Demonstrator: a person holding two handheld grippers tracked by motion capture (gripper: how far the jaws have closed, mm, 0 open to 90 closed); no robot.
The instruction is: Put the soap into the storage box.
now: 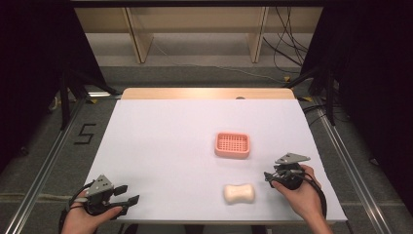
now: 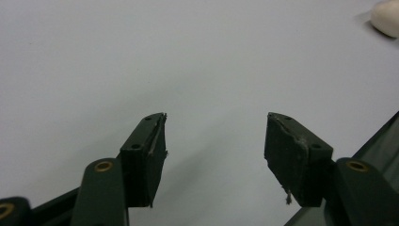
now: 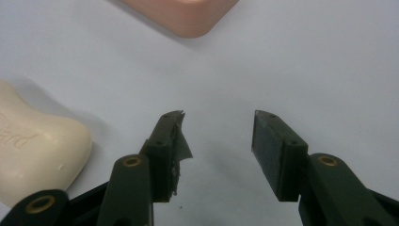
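Right gripper (image 1: pixel 269 178) sits just right of the soap (image 1: pixel 239 193), jaws wide and empty. Left gripper (image 1: pixel 125 195) rests far left of the soap, also wide and empty. Beyond the soap stands the dish (image 1: pixel 232 145), empty. Nothing seems begun; likely the soap goes there.

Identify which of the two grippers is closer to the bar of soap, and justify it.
The right gripper, just beside the cream soap bar. The left gripper sits far across the white table, near its left corner.
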